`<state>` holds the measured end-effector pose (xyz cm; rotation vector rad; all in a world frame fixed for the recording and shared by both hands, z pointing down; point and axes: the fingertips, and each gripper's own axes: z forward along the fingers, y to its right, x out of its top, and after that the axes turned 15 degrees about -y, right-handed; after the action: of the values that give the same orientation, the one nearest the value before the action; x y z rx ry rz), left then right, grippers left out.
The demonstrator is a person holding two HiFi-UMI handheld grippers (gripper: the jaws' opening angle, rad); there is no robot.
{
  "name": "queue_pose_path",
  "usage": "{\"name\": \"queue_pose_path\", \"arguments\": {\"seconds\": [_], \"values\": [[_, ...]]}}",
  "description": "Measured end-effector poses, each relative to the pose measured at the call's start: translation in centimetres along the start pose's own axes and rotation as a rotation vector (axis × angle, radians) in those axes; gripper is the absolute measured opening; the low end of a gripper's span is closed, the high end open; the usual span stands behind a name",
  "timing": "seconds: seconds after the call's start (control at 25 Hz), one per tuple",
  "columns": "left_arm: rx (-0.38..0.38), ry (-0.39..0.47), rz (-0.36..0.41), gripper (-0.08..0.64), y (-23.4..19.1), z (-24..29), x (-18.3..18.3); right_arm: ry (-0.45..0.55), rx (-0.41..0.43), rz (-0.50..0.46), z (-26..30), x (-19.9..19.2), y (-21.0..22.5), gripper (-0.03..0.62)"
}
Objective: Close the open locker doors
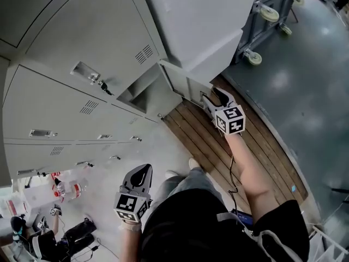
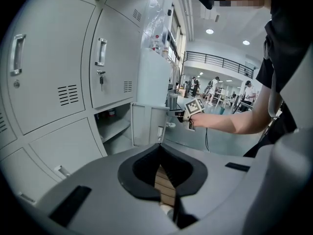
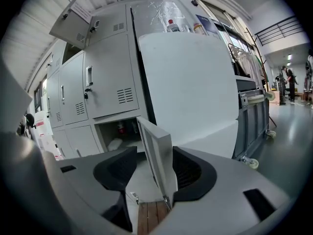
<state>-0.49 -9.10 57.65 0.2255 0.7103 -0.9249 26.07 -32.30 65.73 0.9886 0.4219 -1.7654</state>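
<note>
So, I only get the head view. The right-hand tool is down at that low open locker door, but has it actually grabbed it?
Observer: No. In the right gripper view the right gripper has its jaws wide apart. The free edge of the open door stands between them, nearer the right-hand pad, and nothing clamps it.
Operator: Is that the only door left to shut?
Observer: No. The right gripper view also shows an upper door, high at the left of the lockers, swung open with a dark opening below it.
</note>
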Motion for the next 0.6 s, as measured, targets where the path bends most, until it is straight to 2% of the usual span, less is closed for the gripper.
{"name": "queue_pose_path", "arguments": {"seconds": [0.32, 0.6], "values": [[0.040, -0.014, -0.055, 0.018, -0.4, -0.6, -1.9, 0.018, -0.019, 0.021, 0.7, 0.1, 0.1, 0.233], [0.048, 0.007, -0.074, 0.018, 0.4, -0.7, -2.0, -0.005, 0.028, -0.008, 0.5, -1.1, -2.8, 0.184]]}}
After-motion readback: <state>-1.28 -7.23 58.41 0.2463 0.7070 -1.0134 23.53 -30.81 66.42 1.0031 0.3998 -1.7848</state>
